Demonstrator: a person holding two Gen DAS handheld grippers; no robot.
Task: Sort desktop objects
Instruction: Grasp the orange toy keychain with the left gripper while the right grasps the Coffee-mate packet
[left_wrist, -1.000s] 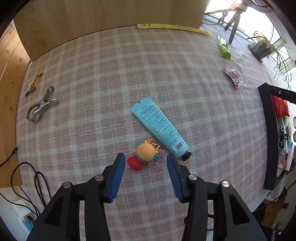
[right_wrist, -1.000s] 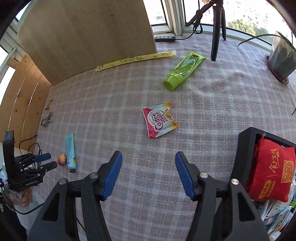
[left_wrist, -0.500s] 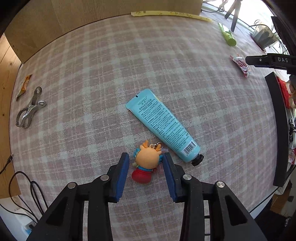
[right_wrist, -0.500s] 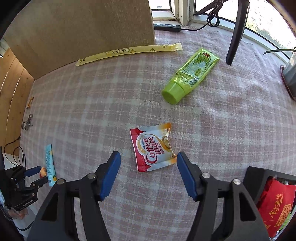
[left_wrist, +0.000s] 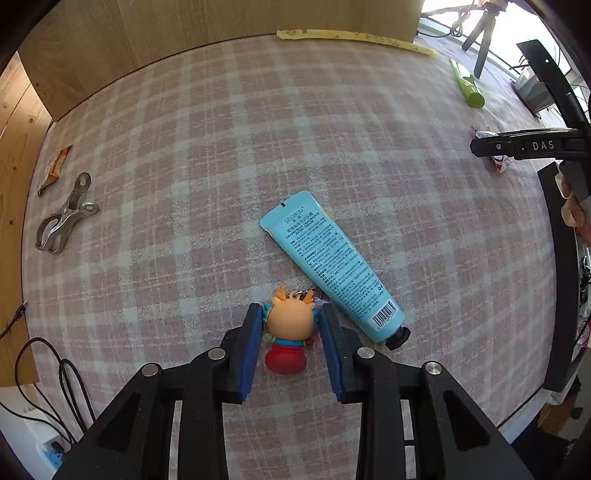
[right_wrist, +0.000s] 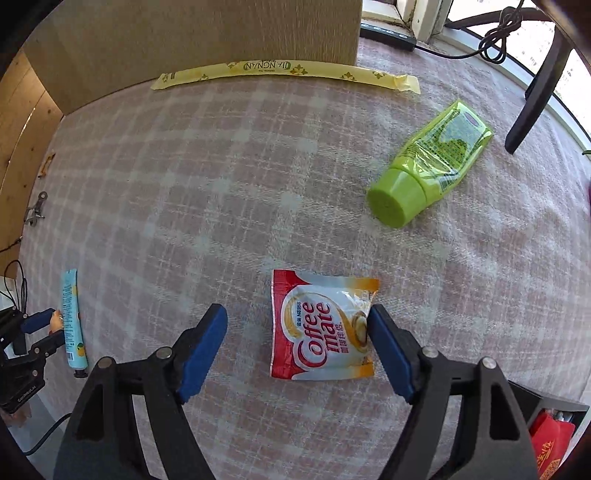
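My left claw (left_wrist: 290, 325) has its 2 blue pads pressed against the sides of the toy keychain (left_wrist: 290, 332), pinching its orange head; the toy's red base rests on the worktop (left_wrist: 221, 155). Just right of the toy lies the blue tube (left_wrist: 330, 264), cap toward me. Farther left lie a metal clip (left_wrist: 62, 223) and a small orange packet (left_wrist: 55, 170).

My right claw (right_wrist: 297, 334) is spread, its pads flanking the creamer sachet (right_wrist: 321, 326); the right pad touches the sachet's edge, the left pad stands apart. Beyond lie the green tube (right_wrist: 428, 166) and a long yellow stick packet (right_wrist: 288, 74). A black bin (right_wrist: 543, 400) holding a red pouch (right_wrist: 552, 439) sits at lower right.
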